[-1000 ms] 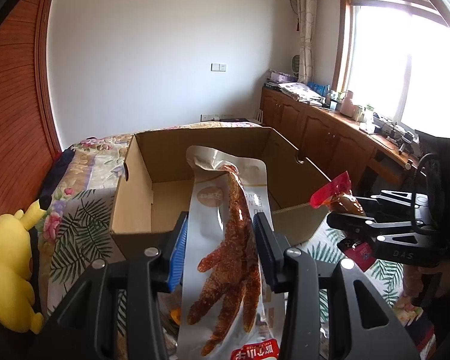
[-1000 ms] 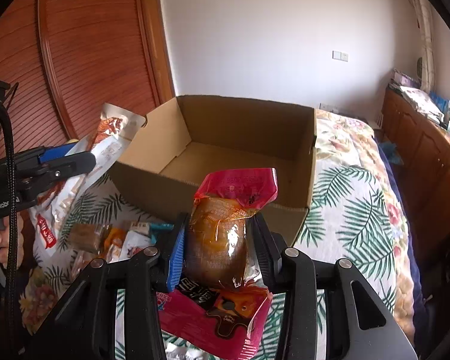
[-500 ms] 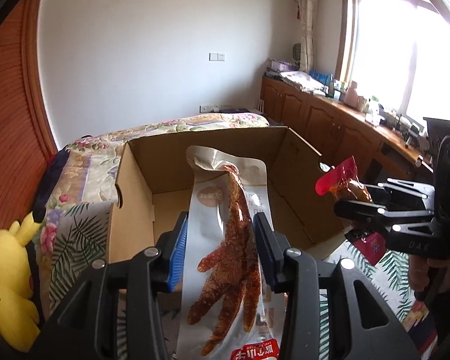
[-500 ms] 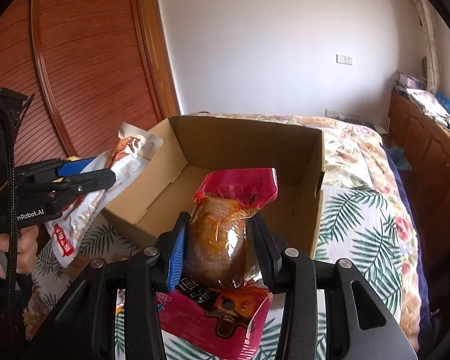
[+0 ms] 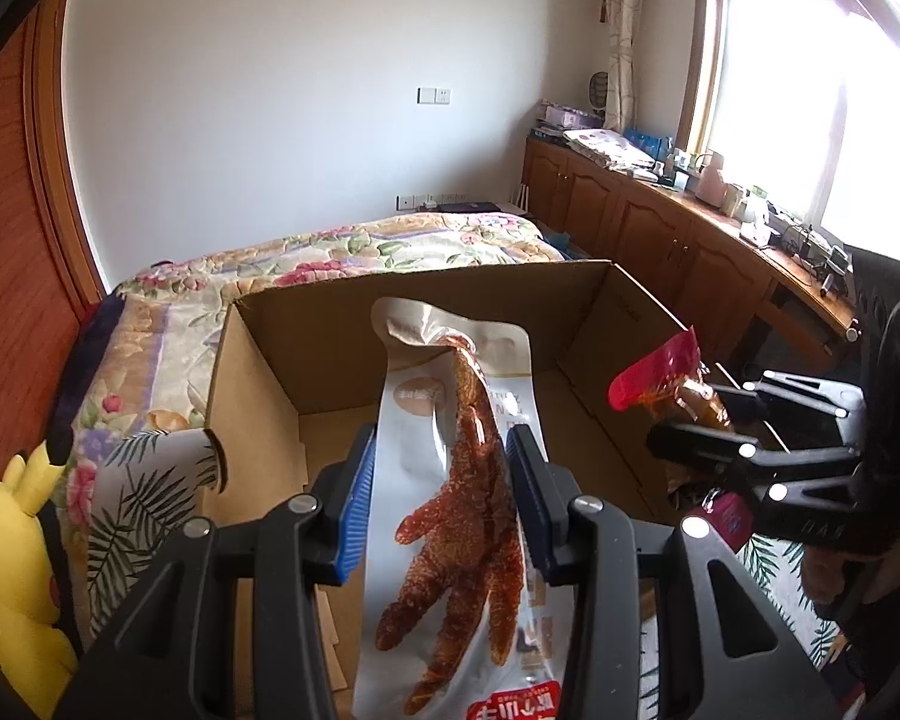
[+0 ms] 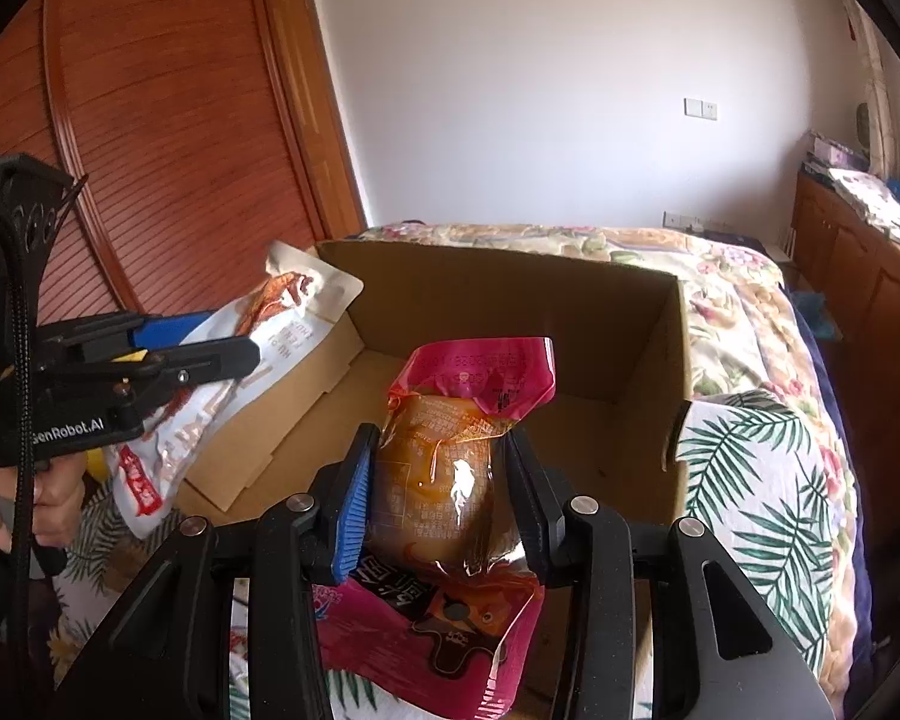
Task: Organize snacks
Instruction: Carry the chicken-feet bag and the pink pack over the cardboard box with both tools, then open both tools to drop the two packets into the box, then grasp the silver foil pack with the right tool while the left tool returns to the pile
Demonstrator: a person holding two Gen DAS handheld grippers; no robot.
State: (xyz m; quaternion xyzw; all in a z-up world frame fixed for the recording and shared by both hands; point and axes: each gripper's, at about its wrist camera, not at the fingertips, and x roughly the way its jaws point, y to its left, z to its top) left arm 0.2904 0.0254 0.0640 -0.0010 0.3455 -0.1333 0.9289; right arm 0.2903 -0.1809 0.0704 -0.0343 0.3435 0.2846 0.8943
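Snacks are mid-transfer: left claw (image 5: 444, 498) grips a chicken-foot pack (image 5: 456, 510), right claw (image 6: 435, 495) a pink pouch (image 6: 444, 468), both over the cardboard box (image 6: 510, 282), unreleased.

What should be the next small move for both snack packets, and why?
Probably carry both a little further forward and lower them, then let go. The left gripper holds the chicken-foot packet and the right gripper the pink packet above the open cardboard box.
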